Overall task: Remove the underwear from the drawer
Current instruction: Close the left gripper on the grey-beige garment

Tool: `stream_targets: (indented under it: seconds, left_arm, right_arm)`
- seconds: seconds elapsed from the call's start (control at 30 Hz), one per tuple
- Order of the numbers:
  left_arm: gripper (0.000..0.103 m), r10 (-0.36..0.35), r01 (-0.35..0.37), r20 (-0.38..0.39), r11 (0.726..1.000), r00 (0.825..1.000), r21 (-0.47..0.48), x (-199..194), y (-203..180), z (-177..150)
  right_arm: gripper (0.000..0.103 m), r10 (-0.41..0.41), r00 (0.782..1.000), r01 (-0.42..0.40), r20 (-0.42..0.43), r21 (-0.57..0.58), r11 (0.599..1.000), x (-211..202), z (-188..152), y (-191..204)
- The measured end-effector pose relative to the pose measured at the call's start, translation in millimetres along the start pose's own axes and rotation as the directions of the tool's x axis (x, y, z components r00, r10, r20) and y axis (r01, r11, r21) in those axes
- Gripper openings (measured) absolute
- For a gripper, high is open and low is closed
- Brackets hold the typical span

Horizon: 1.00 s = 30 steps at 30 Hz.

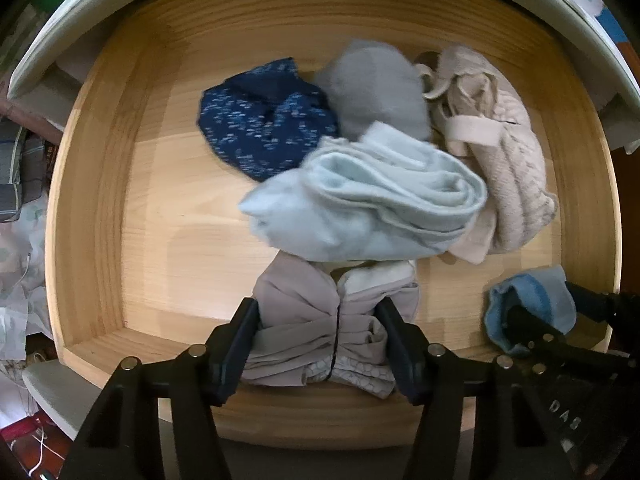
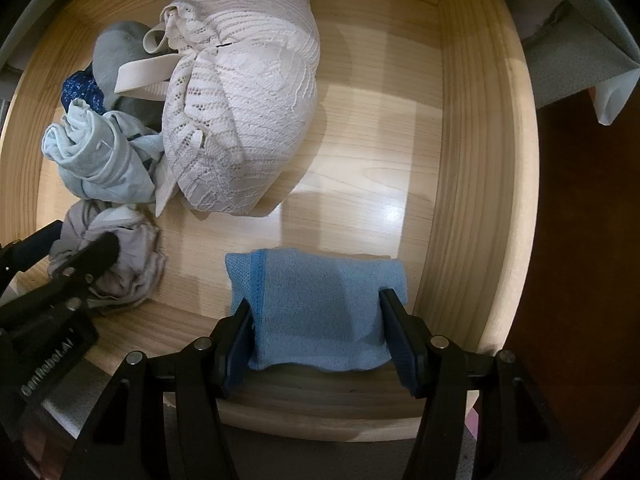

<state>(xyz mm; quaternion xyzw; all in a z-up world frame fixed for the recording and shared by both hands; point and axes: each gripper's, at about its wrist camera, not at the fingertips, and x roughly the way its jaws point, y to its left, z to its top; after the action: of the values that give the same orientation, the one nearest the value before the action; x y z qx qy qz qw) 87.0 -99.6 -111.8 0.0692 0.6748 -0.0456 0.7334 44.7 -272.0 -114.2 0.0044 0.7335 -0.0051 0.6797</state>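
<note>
Both tools point straight down into the wooden drawer (image 1: pixel 100 184): the left tool (image 1: pixel 318 344) has its jaws pinched on a bunched grey-beige pair of underwear (image 1: pixel 316 320), the right tool (image 2: pixel 316 336) has its jaws closed on a folded blue pair (image 2: pixel 320 308). Each garment sits by the drawer's front wall, directly under its own tool, so the way out looks to be straight up. Four more garments lie heaped toward the drawer's back.
</note>
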Motion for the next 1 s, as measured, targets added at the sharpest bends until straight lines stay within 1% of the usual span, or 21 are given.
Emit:
stream_targets:
  seconds: [0.17,0.37,0.6,0.63,0.67,0.7,0.73,0.77,0.87,0.93,1.0]
  left_arm:
    - [0.058,0.021,-0.021,-0.001,1.0,1.0,-0.012,0,24,-1]
    - [0.051,0.019,-0.019,0.002,0.999,1.0,-0.026,-2,50,-2]
    - [0.038,0.0,0.001,0.011,0.999,1.0,-0.04,-14,74,-6]
    - [0.034,-0.003,0.003,0.01,0.999,1.0,-0.039,-15,77,3]
    - [0.032,-0.013,0.014,0.014,0.999,1.0,-0.04,-17,81,3]
    - [0.023,-0.016,0.017,0.017,0.999,1.0,-0.041,-18,82,4]
    - [0.011,-0.017,0.017,0.02,0.999,1.0,-0.043,-21,84,5]
    - [0.001,-0.017,0.018,0.025,0.999,1.0,-0.045,-24,85,6]
    - [0.0,-0.062,0.061,-0.007,0.996,0.998,-0.061,-17,92,10]
    - [0.0,-0.059,0.059,0.009,0.997,0.998,-0.054,-17,96,13]
    - [0.001,-0.056,0.057,0.009,0.998,0.998,-0.042,-17,94,14]
  right_arm:
    - [0.057,-0.001,1.0,0.001,-0.001,-0.001,1.0,0,0,-1]
    - [0.057,-0.002,1.0,0.002,-0.001,-0.002,1.0,1,1,-1]
    - [0.058,-0.002,1.0,0.002,-0.001,-0.003,1.0,1,1,-3]
    - [0.058,-0.002,1.0,0.002,-0.001,-0.003,1.0,1,1,-3]
    - [0.058,-0.002,1.0,0.002,-0.001,-0.002,1.0,1,1,-4]
    - [0.058,-0.002,1.0,0.002,-0.001,-0.003,1.0,1,1,-4]
    - [0.058,-0.002,1.0,0.002,-0.001,-0.003,1.0,1,1,-4]
    - [0.058,-0.002,1.0,0.002,-0.001,-0.003,1.0,1,1,-4]
    - [0.058,-0.002,1.0,0.002,-0.001,-0.002,1.0,1,1,-4]
    - [0.058,-0.001,1.0,0.001,-0.001,-0.001,1.0,0,1,-5]
    - [0.058,0.0,1.0,0.0,0.0,-0.001,1.0,0,2,-6]
